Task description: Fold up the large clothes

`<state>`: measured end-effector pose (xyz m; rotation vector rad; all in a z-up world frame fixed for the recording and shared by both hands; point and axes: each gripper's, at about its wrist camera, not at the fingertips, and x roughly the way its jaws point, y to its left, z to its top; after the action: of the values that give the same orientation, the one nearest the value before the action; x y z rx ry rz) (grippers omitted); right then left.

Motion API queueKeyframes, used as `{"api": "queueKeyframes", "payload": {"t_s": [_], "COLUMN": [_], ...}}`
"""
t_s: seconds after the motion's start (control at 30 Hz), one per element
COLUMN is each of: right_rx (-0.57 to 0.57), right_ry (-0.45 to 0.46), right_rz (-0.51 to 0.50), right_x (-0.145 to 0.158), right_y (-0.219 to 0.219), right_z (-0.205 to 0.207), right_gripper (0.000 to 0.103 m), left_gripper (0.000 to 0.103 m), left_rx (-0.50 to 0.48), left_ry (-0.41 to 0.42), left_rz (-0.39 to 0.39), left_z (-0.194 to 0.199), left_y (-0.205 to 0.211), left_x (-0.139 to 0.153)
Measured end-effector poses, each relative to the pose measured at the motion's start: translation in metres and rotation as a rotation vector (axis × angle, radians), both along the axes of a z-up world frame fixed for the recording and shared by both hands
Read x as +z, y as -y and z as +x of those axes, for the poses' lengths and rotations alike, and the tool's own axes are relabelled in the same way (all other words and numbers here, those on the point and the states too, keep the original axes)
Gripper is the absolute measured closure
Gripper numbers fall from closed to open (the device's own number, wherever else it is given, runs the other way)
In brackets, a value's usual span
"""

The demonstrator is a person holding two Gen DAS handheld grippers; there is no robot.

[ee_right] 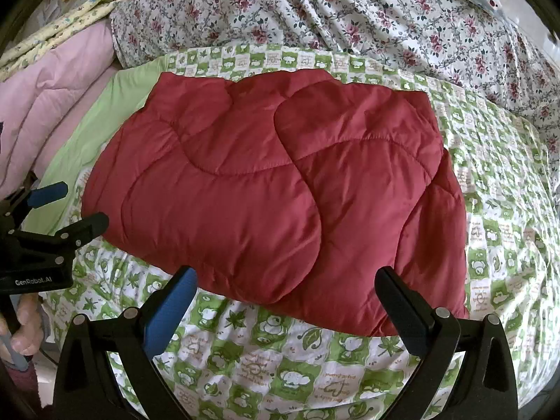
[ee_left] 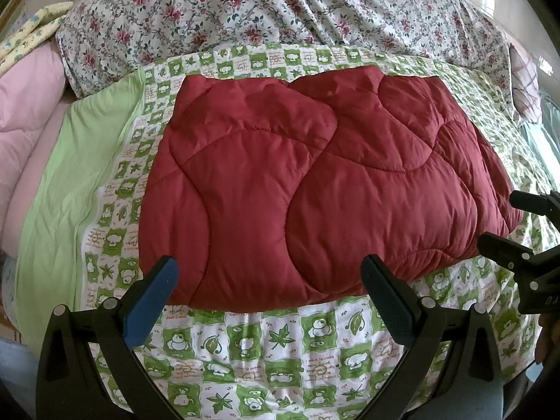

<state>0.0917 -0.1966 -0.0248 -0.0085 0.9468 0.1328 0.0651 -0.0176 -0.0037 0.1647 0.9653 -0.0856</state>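
A dark red quilted padded garment (ee_left: 315,182) lies folded into a thick rectangle on the green-and-white patterned bed sheet (ee_left: 266,346). It also shows in the right wrist view (ee_right: 273,189). My left gripper (ee_left: 269,273) is open and empty, held just above the garment's near edge. It also shows at the left of the right wrist view (ee_right: 73,206). My right gripper (ee_right: 287,283) is open and empty, over the garment's near edge. It also shows at the right edge of the left wrist view (ee_left: 504,217).
A floral quilt (ee_left: 280,10) is bunched behind the garment. A pink quilt (ee_left: 24,105) and a yellow patterned cloth (ee_left: 31,31) lie at the left. A plain light green sheet strip (ee_left: 70,175) runs along the left. A hand (ee_right: 24,325) holds the left gripper.
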Motion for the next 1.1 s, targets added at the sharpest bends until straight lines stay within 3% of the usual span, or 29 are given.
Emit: {"api": "queueKeyframes", "payload": {"t_s": [1.1], "right_rx": [-0.002], "right_ry": [0.009], "right_rz": [0.005], "right_x": [0.0071], "right_y": [-0.0002], "right_z": [0.006], "right_gripper": [0.001], "left_gripper": [0.0], "left_rx": [-0.002], "left_ry": [-0.002], "left_rz": [0.005], "left_z": [0.0009], "left_y": [-0.0004], "left_x": [0.0005]}}
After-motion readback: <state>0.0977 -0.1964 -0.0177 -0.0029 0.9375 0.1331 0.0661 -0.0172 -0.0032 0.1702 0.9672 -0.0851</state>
